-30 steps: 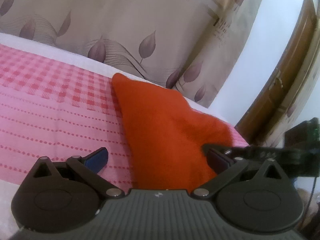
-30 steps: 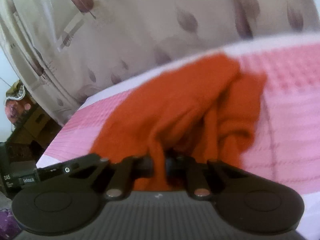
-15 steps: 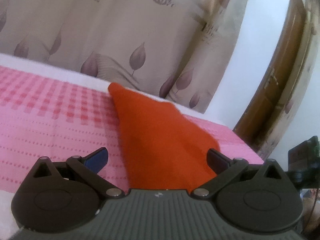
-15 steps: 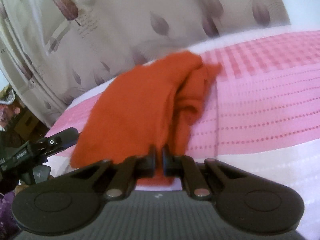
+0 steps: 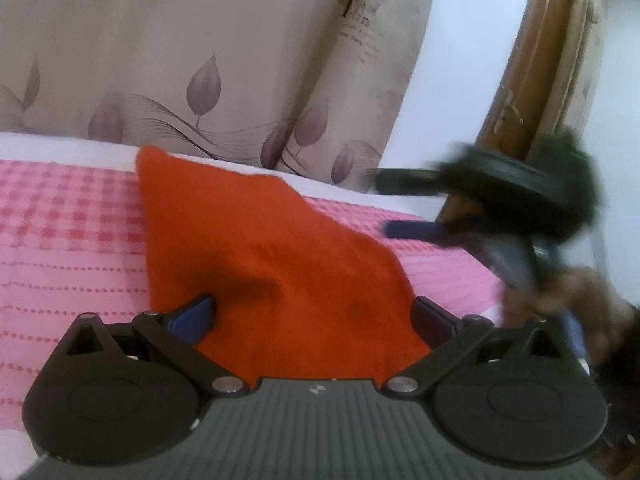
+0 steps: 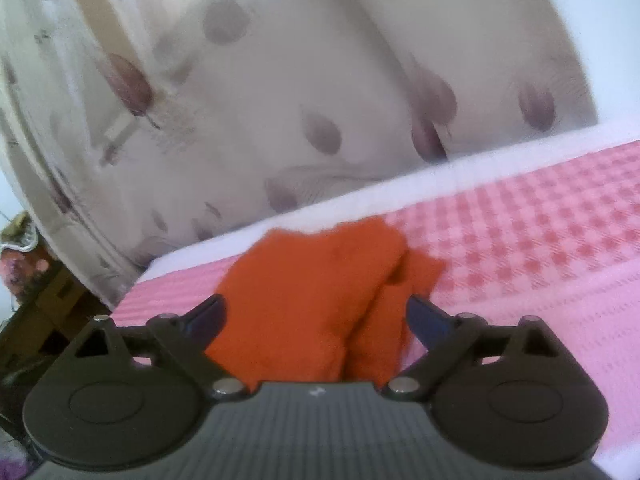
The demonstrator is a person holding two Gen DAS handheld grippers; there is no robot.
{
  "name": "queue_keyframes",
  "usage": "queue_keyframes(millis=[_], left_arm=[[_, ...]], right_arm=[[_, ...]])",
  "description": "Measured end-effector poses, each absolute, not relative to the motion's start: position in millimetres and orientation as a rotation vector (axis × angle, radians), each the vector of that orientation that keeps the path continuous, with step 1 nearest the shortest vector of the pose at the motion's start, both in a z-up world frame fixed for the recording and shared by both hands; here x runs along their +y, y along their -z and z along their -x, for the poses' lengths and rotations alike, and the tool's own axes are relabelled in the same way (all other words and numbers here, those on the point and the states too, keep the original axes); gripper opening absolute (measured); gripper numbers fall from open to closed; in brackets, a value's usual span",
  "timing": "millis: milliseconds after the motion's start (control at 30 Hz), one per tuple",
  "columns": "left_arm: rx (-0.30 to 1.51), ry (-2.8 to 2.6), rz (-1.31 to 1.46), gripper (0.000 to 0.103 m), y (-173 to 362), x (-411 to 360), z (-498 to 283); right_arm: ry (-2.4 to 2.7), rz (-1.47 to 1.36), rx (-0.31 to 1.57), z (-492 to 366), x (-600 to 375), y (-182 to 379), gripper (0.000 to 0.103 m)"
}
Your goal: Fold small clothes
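Risking a spoiled fold: orange garment (image 5: 272,272) at lower centre on the pink bedspread (image 5: 60,240), loose between the spread jaws of left gripper (image 5: 314,314) and just-opened right gripper (image 6: 316,316), liable to snag and unfold

A home bedroom: pink checked bedspread (image 5: 72,216), leaf-print curtain (image 5: 200,60), wooden door (image 5: 532,60).

right gripper (image 5: 384,208) motion-blurred, orange cloth's (image 5: 280,264) near edge hidden
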State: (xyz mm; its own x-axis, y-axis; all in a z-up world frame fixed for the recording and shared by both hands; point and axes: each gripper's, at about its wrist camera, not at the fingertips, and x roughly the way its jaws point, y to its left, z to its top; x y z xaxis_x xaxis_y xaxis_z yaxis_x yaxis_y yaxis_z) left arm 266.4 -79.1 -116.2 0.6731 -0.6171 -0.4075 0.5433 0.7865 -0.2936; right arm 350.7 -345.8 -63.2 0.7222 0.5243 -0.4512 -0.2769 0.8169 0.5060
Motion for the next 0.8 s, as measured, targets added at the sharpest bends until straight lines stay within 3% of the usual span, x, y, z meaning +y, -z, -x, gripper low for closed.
queue_keyframes(millis=[100,167,200,300,467,567,667,733,767,800], left_arm=[[0.52,0.661,0.12,0.101,118.1,-83.5,-265.2],[0.512,0.66,0.115,0.102,118.2,-83.4,-264.1],[0.503,0.658,0.12,0.102,118.2,-82.3,-262.5],[0.465,0.656,0.159,0.103,116.3,-75.3,-256.7],[0.427,0.673,0.199,0.103,114.1,-74.8,-253.3],[0.458,0.685,0.168,0.103,114.8,-80.5,-256.0],[0.467,0.693,0.198,0.103,116.2,-76.8,-260.3],[0.479,0.699,0.213,0.103,117.6,-75.4,-262.6],[0.478,0.701,0.219,0.103,117.8,-74.7,-263.0],[0.478,0.702,0.221,0.103,118.0,-74.3,-262.9]], right_arm=[[-0.425,-0.398,0.698,-395.6,-333.5,85.4,0.096],[-0.398,-0.382,0.722,-412.5,-326.4,97.9,0.058],[-0.397,-0.366,0.721,-416.4,-323.0,101.2,0.03],[-0.351,-0.237,0.607,-398.6,-315.7,91.3,0.01],[-0.232,-0.171,0.57,-383.6,-340.8,90.5,0.007],[-0.274,-0.291,0.569,-381.9,-361.7,98.8,0.007],[-0.388,-0.536,0.542,-375.4,-377.3,92.9,0.011],[-0.467,-0.62,0.569,-370.5,-378.5,91.9,0.043],[-0.488,-0.604,0.566,-362.3,-373.9,90.1,0.075],[-0.502,-0.577,0.565,-354.6,-369.0,88.8,0.099]])
